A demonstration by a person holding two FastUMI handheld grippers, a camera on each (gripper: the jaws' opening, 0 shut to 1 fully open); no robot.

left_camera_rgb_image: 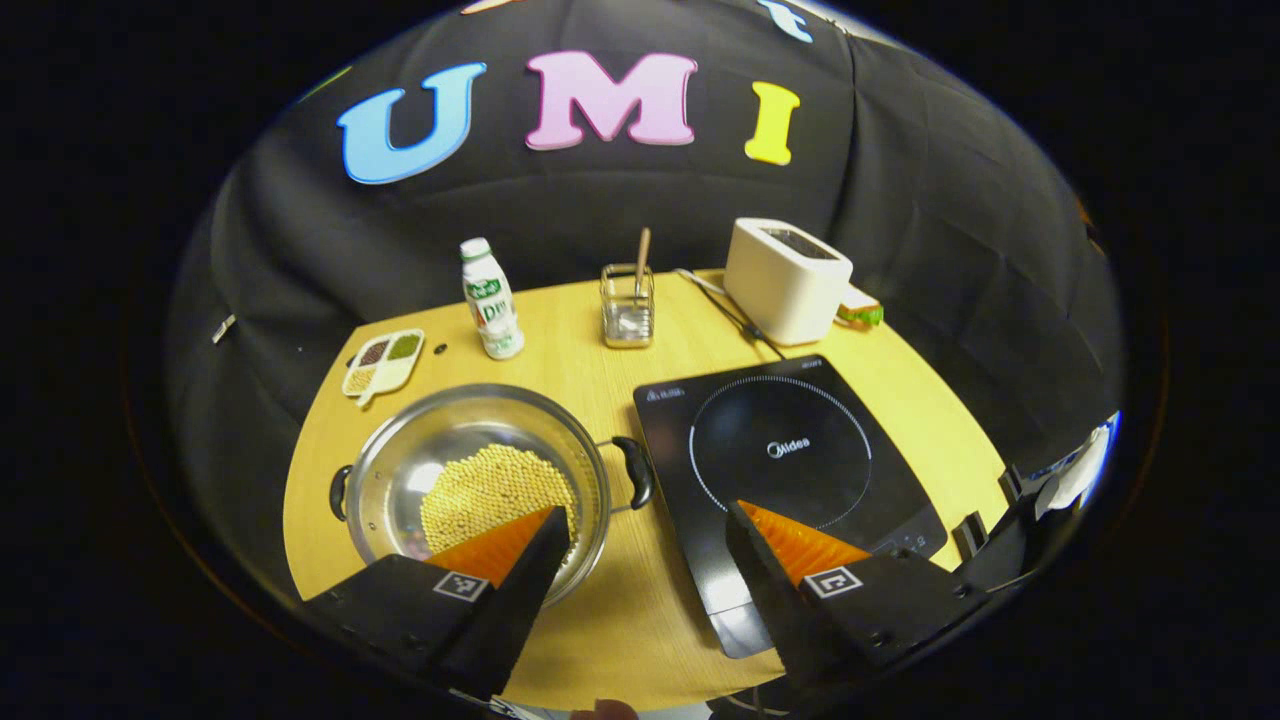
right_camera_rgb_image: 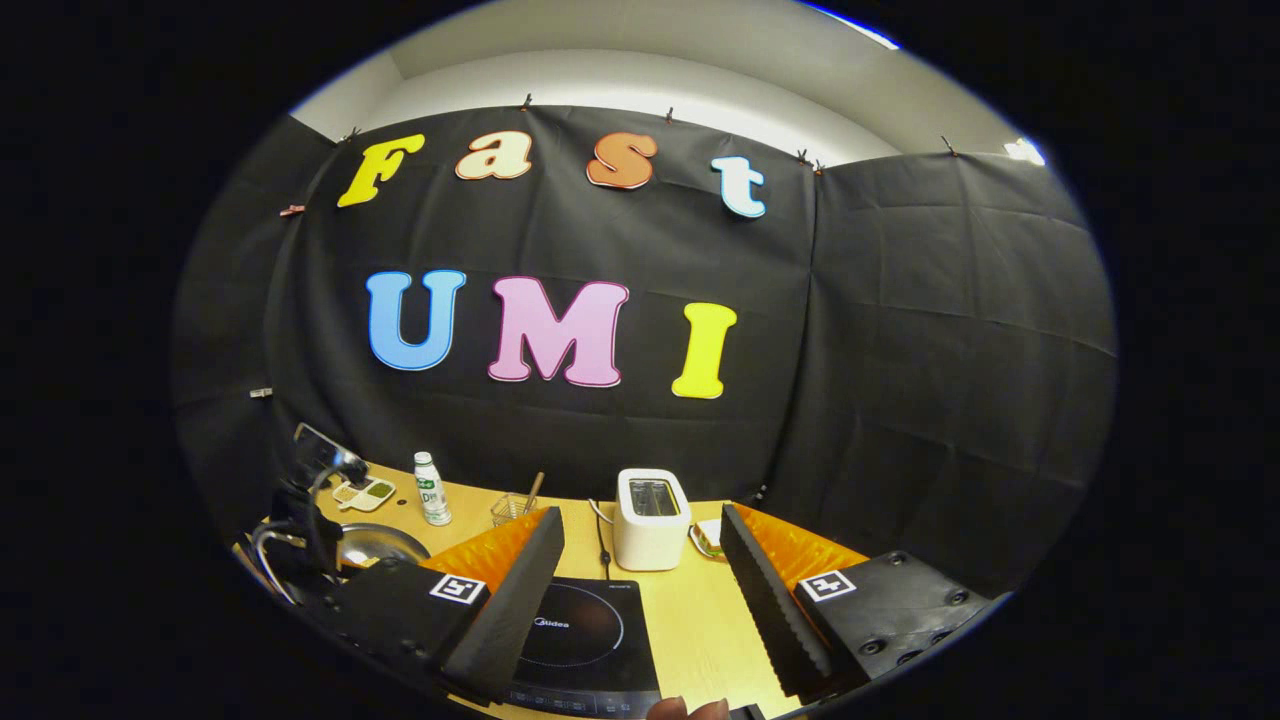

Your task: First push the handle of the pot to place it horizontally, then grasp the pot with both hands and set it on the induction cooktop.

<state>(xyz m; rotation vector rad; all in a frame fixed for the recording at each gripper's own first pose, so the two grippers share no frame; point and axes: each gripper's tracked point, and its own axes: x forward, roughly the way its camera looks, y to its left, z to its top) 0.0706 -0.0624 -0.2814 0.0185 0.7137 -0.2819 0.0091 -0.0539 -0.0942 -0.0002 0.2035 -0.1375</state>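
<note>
A steel pot holding yellow beans sits on the wooden table, left of the black induction cooktop. Its black handles point left and right, the right one close to the cooktop's edge. My left gripper hovers open above the gap between pot and cooktop and holds nothing. In the right gripper view, my right gripper is open and held high over the cooktop. The pot shows at lower left, partly hidden by the left gripper's body.
Behind the pot stand a small bottle, a divided dish of grains and a wire basket with a wooden utensil. A white toaster sits behind the cooktop, with its cord on the table and a sandwich beside it.
</note>
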